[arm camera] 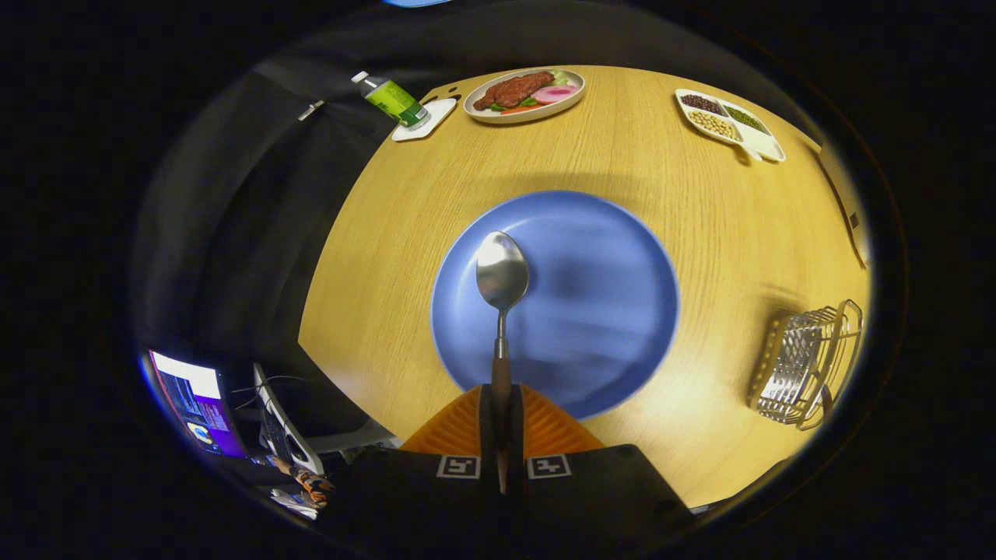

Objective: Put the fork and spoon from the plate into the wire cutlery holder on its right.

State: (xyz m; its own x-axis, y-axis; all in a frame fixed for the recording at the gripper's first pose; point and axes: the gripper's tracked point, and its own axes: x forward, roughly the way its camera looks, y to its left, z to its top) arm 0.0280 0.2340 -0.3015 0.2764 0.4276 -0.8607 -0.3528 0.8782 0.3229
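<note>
Jaws pinched tight on the spoon by the dark end of its handle, so your gripper carries it bowl-forward, raised over the near side of the blue plate, apparently to clear the rim. Plate shows bare otherwise (fork not spotted on it). The wire cutlery holder stands on the table well off to the plate's right; from there, tipping the spoon handle-down looks the sensible entry.
</note>
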